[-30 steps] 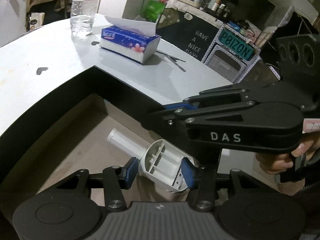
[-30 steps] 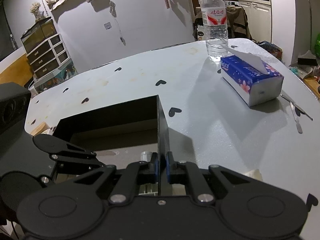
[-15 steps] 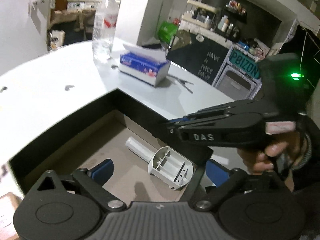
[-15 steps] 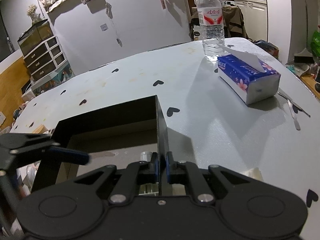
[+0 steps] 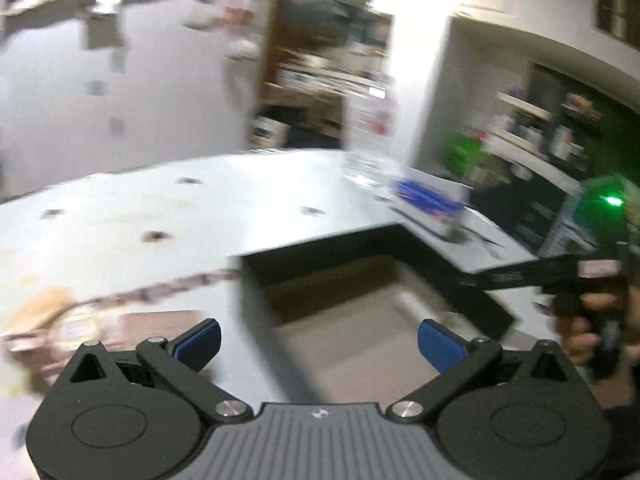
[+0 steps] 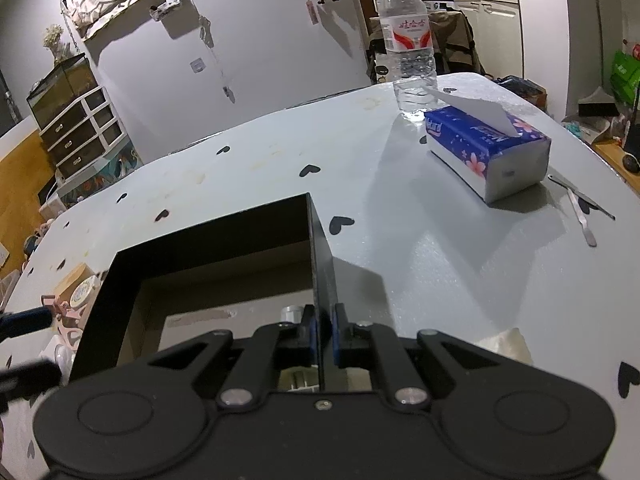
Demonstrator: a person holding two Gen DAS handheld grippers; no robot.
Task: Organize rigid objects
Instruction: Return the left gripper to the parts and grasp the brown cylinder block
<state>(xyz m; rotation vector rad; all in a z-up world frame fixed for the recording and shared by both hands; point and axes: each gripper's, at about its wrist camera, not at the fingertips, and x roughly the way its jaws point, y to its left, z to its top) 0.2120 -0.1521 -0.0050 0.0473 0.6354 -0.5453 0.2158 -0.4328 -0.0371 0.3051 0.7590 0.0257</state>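
At the bottom of the right wrist view my right gripper is clamped on the right wall of the black box. Just left of the fingers, a white plastic part lies on the box floor. My left gripper has its jaws opening, nothing between them, low in its blurred frame above the box. Farther off, upper right, stand a tissue pack and water bottle.
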